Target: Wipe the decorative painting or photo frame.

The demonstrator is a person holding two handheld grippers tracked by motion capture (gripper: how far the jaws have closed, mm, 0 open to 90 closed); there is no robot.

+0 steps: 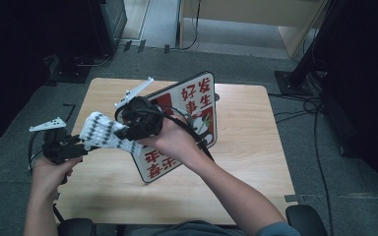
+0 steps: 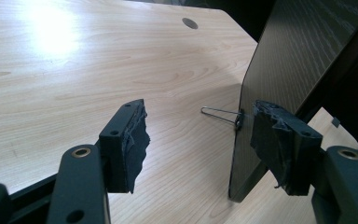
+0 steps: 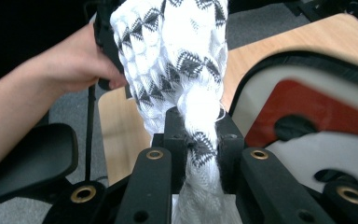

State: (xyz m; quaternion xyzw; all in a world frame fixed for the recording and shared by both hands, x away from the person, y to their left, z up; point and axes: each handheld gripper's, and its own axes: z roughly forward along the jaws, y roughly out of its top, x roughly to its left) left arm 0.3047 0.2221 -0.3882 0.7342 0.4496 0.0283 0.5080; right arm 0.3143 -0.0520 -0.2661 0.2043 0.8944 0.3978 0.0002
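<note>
Sign board (image 1: 182,125), rounded, with red characters, leans over the wooden table (image 1: 246,162), long axis running from near-left to far-right. White patterned cloth (image 1: 106,133) stretches roughly level from the left gripper (image 1: 76,147) toward the right gripper (image 1: 128,130), which pinches it tightly. Left jaws stand wide, flanking the board's edge.

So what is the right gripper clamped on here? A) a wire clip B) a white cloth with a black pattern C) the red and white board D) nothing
B: in the right gripper view the right gripper is pinched shut on the bunched white patterned cloth.
</note>
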